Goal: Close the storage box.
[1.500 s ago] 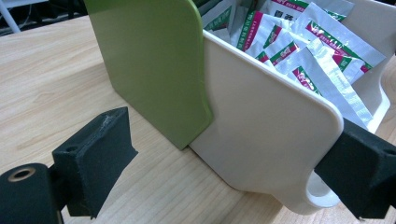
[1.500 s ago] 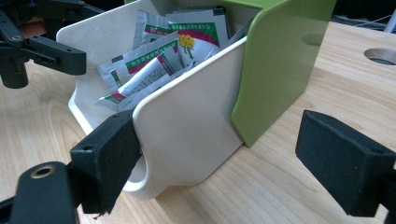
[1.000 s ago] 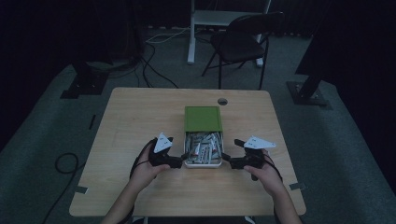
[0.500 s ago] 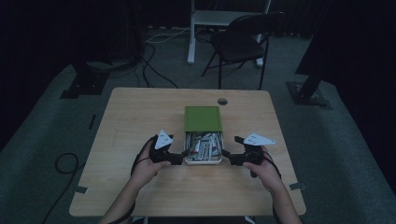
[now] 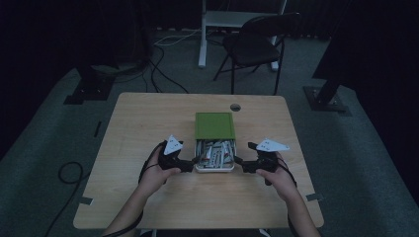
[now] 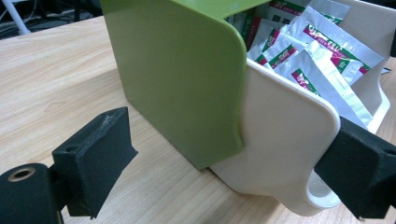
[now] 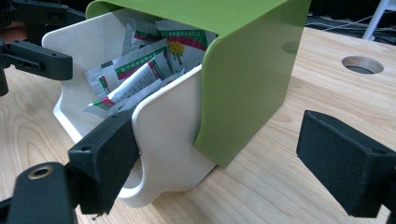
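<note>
Both pairs of fingers stood spread, the left gripper (image 5: 187, 166) and right gripper (image 5: 240, 163) flanking the cream plastic box with a green sliding lid (image 5: 215, 142), half open at mid-table (image 5: 148, 123). The step looked like bracing the box; next, probably closing on its sides.

In the high view the room is dim, and the packets (image 5: 216, 150) in the box (image 5: 214, 167) at mid-frame are too small to read. The green lid (image 6: 177, 79) runs off the top edge of the left gripper view and covers the box's far half. Print on the packets there is partly legible at best. In the right gripper view the lid hides the rear of the box, and the right jaw is cut by the lower right corner.
</note>
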